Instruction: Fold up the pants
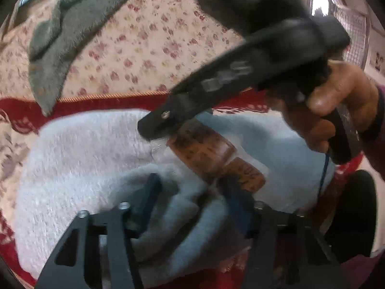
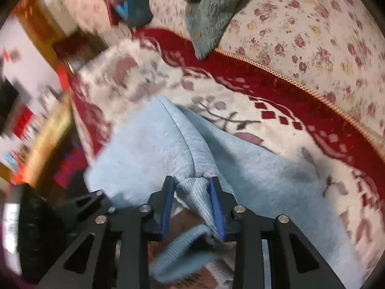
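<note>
The pale blue fleece pants [image 1: 79, 168] lie bunched on the red patterned blanket [image 1: 19, 110]. My left gripper [image 1: 192, 187] is closed over a fold of them near the waistband, which has an orange-brown lining [image 1: 211, 154]. In the left wrist view the right gripper [image 1: 154, 127] comes in from the upper right, held by a hand [image 1: 341, 101], its tip on the pants. In the right wrist view the right gripper [image 2: 193, 192] pinches the ribbed blue waistband [image 2: 199, 192] of the pants [image 2: 149, 149], lifted off the blanket.
A grey-green fleece garment [image 1: 53, 48] lies on the floral sheet [image 1: 144, 43] beyond the red blanket [image 2: 264, 79], and it also shows in the right wrist view [image 2: 211, 7]. Blurred clutter and wooden furniture [image 2: 43, 130] sit to the left of the bed edge.
</note>
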Motion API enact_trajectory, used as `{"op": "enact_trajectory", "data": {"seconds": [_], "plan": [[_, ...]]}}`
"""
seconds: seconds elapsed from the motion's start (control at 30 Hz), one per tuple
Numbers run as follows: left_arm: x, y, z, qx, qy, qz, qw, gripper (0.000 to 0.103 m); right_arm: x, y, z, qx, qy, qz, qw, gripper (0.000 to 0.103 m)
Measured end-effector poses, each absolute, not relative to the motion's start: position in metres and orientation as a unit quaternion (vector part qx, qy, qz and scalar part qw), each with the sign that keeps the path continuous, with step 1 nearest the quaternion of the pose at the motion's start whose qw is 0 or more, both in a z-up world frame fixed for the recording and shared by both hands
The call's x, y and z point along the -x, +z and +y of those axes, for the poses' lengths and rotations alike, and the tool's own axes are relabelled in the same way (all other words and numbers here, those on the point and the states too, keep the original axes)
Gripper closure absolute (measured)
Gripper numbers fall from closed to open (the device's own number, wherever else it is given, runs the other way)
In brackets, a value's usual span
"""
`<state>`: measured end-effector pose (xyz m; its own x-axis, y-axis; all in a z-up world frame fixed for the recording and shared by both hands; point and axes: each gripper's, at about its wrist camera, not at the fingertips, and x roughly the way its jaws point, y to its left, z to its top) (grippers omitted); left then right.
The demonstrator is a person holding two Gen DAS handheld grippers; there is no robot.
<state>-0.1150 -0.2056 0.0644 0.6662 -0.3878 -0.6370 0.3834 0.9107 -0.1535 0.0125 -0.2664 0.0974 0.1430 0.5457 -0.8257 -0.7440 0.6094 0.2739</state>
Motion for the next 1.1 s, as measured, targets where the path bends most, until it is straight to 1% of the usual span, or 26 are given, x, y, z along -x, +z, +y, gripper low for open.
{"op": "enact_trajectory", "data": {"seconds": [0.07,0.2,0.27,0.3,0.37,0.43,0.5,0.53,0.57,0.6,0.63,0.67,0.77,0.8,0.87,0.9,0.93,1.0,1.03,1.07,1.1], "plan": [[0.12,0.067,-0.201,0.006,-0.23,0.349,0.908,0.06,-0.003,0.107,-0.278,0.093,0.451,0.48,0.747,0.08],[0.124,0.063,-0.203,0.014,-0.264,0.362,0.894,0.062,0.007,0.111,-0.299,0.079,0.453,0.475,0.75,0.081],[0.126,0.06,-0.202,0.025,-0.279,0.363,0.889,0.071,0.008,0.104,-0.309,0.056,0.448,0.482,0.751,0.083],[0.126,0.059,-0.201,0.029,-0.28,0.362,0.888,0.07,0.006,0.102,-0.313,0.041,0.447,0.485,0.75,0.086],[0.124,0.055,-0.204,0.016,-0.276,0.366,0.889,0.066,-0.001,0.094,-0.322,0.018,0.432,0.486,0.76,0.086],[0.12,0.051,-0.209,0.006,-0.274,0.373,0.887,0.064,-0.007,0.071,-0.32,0.041,0.395,0.504,0.767,0.086],[0.123,0.053,-0.213,-0.002,-0.27,0.371,0.889,0.06,-0.011,0.063,-0.327,0.005,0.39,0.511,0.766,0.085],[0.124,0.053,-0.212,-0.001,-0.271,0.369,0.889,0.058,-0.012,0.067,-0.332,-0.012,0.392,0.51,0.766,0.084],[0.123,0.053,-0.211,0.004,-0.274,0.369,0.888,0.052,-0.01,0.074,-0.336,-0.019,0.39,0.502,0.772,0.084],[0.123,0.053,-0.209,0.014,-0.277,0.371,0.886,0.05,-0.004,0.087,-0.341,-0.014,0.38,0.486,0.787,0.084],[0.122,0.054,-0.207,0.021,-0.278,0.372,0.886,0.048,0.001,0.096,-0.345,-0.009,0.376,0.475,0.796,0.083],[0.123,0.055,-0.207,0.024,-0.278,0.37,0.886,0.047,0.008,0.106,-0.348,-0.012,0.383,0.461,0.8,0.08],[0.124,0.052,-0.211,0.015,-0.278,0.369,0.887,0.043,0.035,0.121,-0.346,-0.024,0.447,0.437,0.78,0.08],[0.125,0.05,-0.212,0.01,-0.275,0.371,0.887,0.043,0.042,0.118,-0.34,-0.006,0.455,0.441,0.774,0.081],[0.129,0.05,-0.213,-0.003,-0.273,0.371,0.887,0.043,0.052,0.097,-0.325,0.073,0.431,0.46,0.773,0.081],[0.131,0.051,-0.212,-0.006,-0.274,0.373,0.887,0.043,0.052,0.077,-0.322,0.114,0.399,0.477,0.775,0.087],[0.133,0.053,-0.211,-0.008,-0.271,0.375,0.886,0.043,0.05,0.065,-0.324,0.12,0.383,0.487,0.776,0.087],[0.135,0.06,-0.205,-0.013,-0.259,0.373,0.891,0.038,0.042,0.055,-0.341,0.057,0.371,0.506,0.777,0.087],[0.135,0.063,-0.203,-0.015,-0.254,0.371,0.893,0.034,0.04,0.057,-0.347,0.043,0.369,0.51,0.776,0.087],[0.135,0.067,-0.201,-0.015,-0.25,0.368,0.895,0.033,0.04,0.061,-0.352,0.036,0.368,0.507,0.779,0.087],[0.133,0.071,-0.198,-0.013,-0.246,0.364,0.898,0.032,0.042,0.066,-0.358,0.034,0.364,0.5,0.785,0.083]]}}
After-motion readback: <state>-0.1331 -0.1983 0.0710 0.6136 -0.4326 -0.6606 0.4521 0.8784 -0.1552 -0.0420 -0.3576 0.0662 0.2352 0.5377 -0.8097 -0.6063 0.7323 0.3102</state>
